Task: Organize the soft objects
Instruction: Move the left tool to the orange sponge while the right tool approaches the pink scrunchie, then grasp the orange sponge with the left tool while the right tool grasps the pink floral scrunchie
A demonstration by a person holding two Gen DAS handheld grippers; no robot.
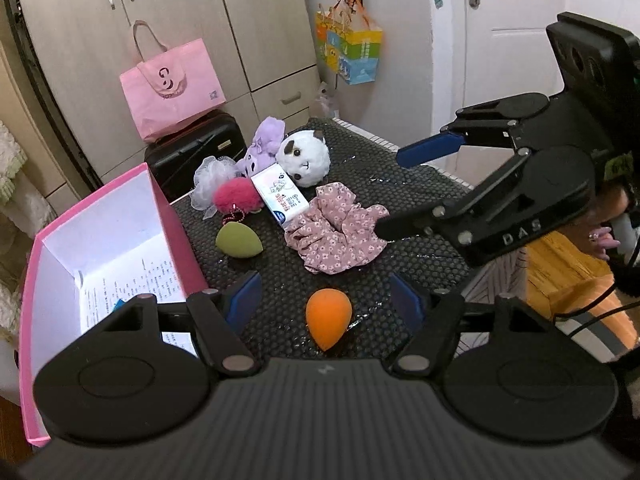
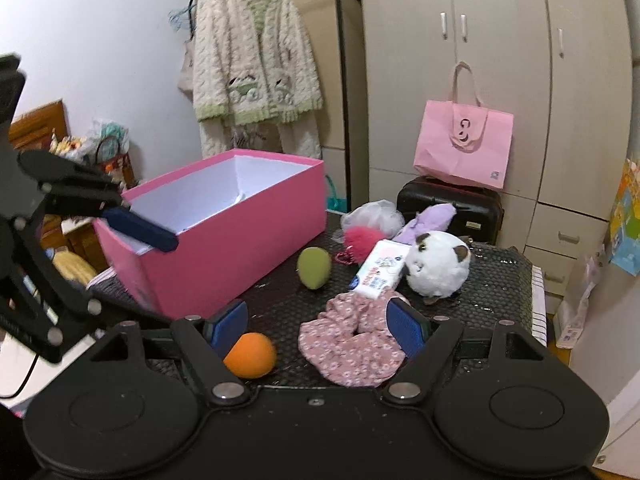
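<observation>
An orange egg-shaped sponge lies on the black mat, between the fingers of my left gripper; the blue pads stand apart from it, open. My right gripper is open above a pink floral scrunchie, with the orange sponge by its left finger. Beyond lie a green sponge, a magenta pompom, a white mesh puff, a tissue pack, a purple plush and a white plush head. An open pink box stands at the left.
A black suitcase carrying a pink bag stands behind the table, in front of the wardrobe. A colourful bag hangs on the wall near a white door. A cardigan hangs behind the box. The mat's right edge drops off.
</observation>
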